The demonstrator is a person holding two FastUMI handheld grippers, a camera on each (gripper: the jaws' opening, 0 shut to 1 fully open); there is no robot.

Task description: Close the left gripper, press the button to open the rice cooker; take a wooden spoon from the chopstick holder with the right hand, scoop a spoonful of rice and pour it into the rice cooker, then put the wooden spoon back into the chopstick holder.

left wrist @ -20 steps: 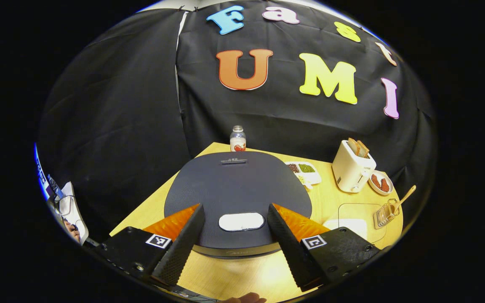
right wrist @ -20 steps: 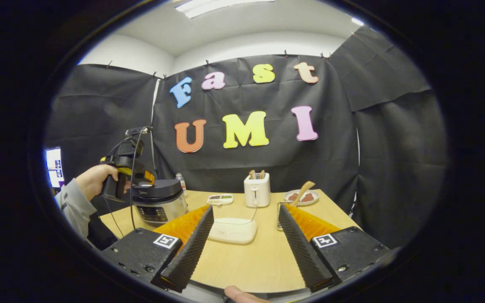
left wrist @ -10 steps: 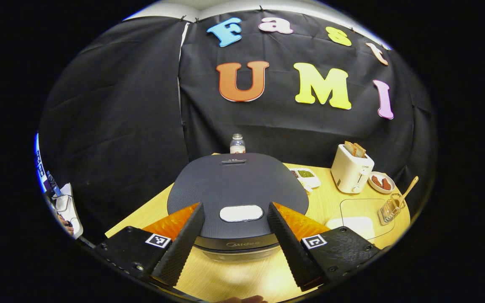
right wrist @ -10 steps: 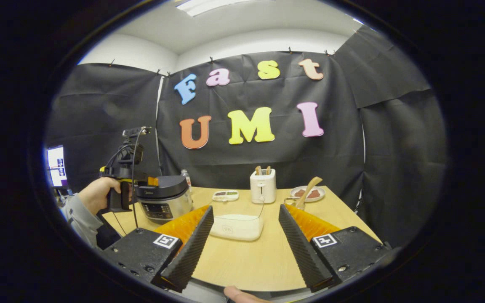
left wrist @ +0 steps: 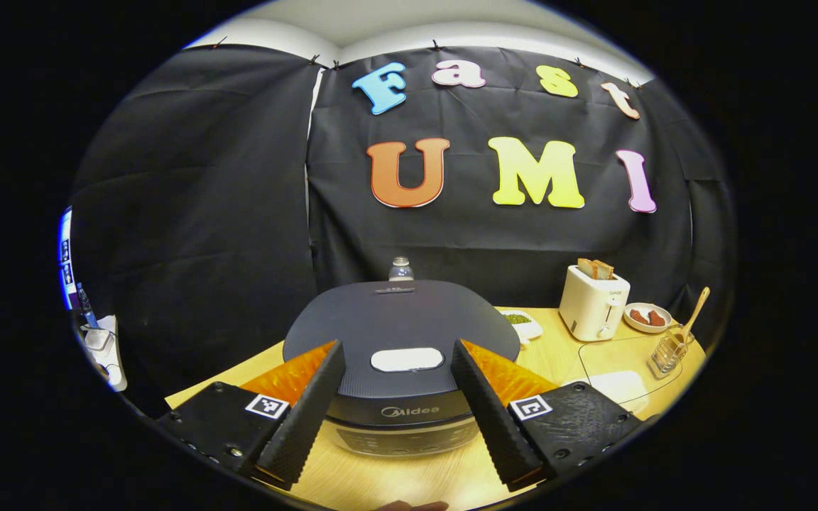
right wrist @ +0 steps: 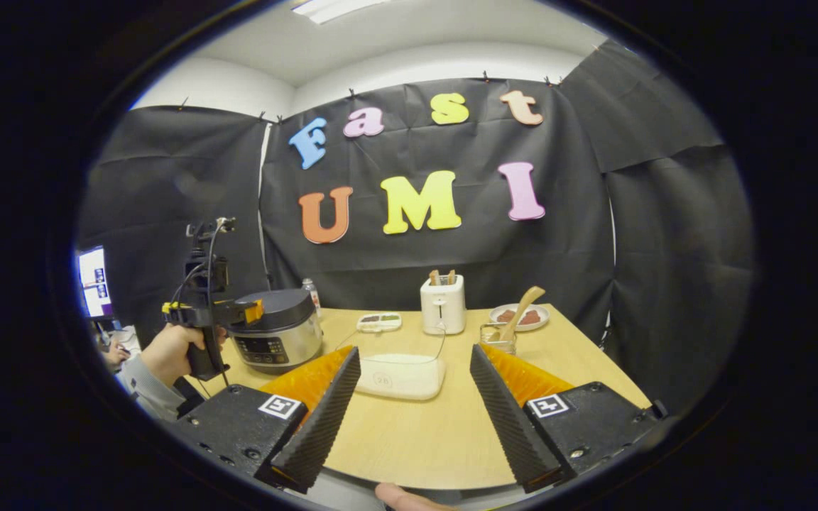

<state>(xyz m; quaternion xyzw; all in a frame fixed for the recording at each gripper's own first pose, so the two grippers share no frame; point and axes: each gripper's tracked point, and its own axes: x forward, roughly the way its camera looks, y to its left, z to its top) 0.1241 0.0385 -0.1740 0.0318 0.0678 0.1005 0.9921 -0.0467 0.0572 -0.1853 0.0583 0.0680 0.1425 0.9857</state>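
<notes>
Left gripper view: over the last 1 s the left gripper (left wrist: 398, 408) has backed away and dropped lower, so the rice cooker (left wrist: 400, 355) front panel now shows between its fingers, jaws spread wide, lid down, button (left wrist: 407, 359) at 12 o'clock, unpressed. Right gripper (right wrist: 409, 419) also spread and holding nothing, barely moved; wooden spoon (right wrist: 520, 311) sits in the chopstick holder (right wrist: 498, 337) at 1 o'clock, rice box (right wrist: 400, 375) ahead. Looks like step 1 isn't started: left jaws must shut before pressing.
</notes>
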